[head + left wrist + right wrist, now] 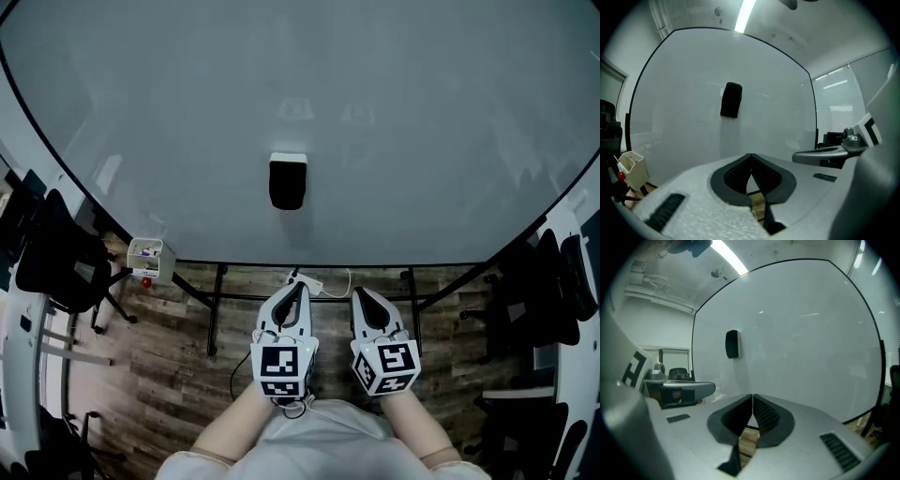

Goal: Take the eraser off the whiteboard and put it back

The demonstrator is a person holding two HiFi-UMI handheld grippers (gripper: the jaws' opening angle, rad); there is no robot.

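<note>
Head view: eraser (288, 181) sits on whiteboard (422, 141), long axis vertical.

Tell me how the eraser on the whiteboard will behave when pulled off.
The eraser clings unsupported to the upright whiteboard, so it is probably magnetic and light; expect a slight tug. Its blocky shape looks rigid and unlikely to roll. Pushed sideways, it may slide.

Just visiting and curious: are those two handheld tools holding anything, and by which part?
Nothing is held. The left gripper and right gripper both have their fingers shut together, empty; the eraser sits on the whiteboard, apart from them.
</note>
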